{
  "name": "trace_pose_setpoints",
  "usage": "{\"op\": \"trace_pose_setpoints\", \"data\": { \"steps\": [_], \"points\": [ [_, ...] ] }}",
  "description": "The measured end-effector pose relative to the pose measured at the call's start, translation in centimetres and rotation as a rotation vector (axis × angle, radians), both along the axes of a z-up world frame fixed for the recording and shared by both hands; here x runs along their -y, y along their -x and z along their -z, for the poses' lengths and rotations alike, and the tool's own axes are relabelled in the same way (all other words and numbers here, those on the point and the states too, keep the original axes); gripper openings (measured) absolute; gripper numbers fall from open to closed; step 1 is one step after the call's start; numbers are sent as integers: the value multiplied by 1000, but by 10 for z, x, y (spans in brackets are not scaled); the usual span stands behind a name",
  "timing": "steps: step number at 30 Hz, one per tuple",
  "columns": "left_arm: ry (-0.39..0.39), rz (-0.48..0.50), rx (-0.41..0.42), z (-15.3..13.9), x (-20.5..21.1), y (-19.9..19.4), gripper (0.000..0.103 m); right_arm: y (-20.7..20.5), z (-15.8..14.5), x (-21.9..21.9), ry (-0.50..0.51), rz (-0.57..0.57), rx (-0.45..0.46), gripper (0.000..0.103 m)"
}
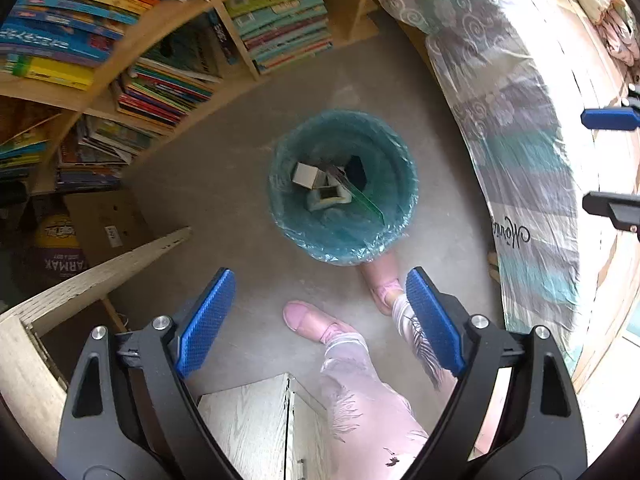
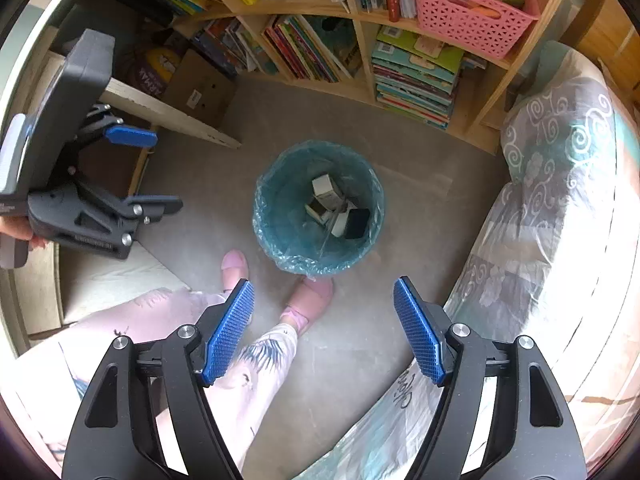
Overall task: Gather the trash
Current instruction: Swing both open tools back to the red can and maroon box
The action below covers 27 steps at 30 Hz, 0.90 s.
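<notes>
A round bin with a teal plastic liner (image 1: pixel 343 186) (image 2: pixel 319 208) stands on the grey floor below both grippers. Inside it lie small white boxes (image 1: pixel 306 175) (image 2: pixel 326 191), a dark flat piece (image 2: pixel 357 223) and a green strip (image 1: pixel 366 200). My left gripper (image 1: pixel 320 280) points straight down, open, nothing between its blue pads. My right gripper (image 2: pixel 324 286) is also open and empty, high above the bin. The left gripper (image 2: pixel 140 172) shows at the left of the right wrist view; the right gripper's fingers (image 1: pixel 610 120) show at the right edge of the left wrist view.
Wooden shelves full of books (image 1: pixel 160 80) (image 2: pixel 416 76) line the far side, with a pink basket (image 2: pixel 472 16). A bed with patterned bedding (image 1: pixel 520 140) (image 2: pixel 560 220) lies on the right. A person's legs and pink slippers (image 1: pixel 308 318) (image 2: pixel 308 300) stand beside the bin. A cardboard box (image 1: pixel 108 220) sits at the left.
</notes>
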<state>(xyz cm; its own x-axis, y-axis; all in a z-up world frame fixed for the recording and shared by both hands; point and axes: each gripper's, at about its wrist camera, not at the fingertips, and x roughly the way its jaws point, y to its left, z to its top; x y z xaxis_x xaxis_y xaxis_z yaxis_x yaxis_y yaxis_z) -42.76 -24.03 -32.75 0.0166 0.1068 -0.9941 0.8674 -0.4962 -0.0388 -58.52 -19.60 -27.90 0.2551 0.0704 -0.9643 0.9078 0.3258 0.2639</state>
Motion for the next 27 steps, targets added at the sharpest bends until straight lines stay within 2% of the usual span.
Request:
{"op": "trace_pose_setpoints", "data": {
  "steps": [5, 10, 17, 24, 27],
  "points": [
    [42, -8, 2, -25, -3, -5, 85, 1, -21, -7, 29, -9, 21, 73],
    [69, -26, -1, -51, -4, -11, 85, -3, -44, -12, 73, -34, 4, 76],
    [157, -59, 5, -102, -12, -28, 89, -7, -82, -15, 178, -72, -10, 88],
    [239, -115, 9, -151, -19, -59, 93, -24, -114, -6, 299, -173, -41, 88],
    [277, -148, 17, -172, -22, -75, 93, -36, -129, 1, 330, -215, -19, 88]
  ]
}}
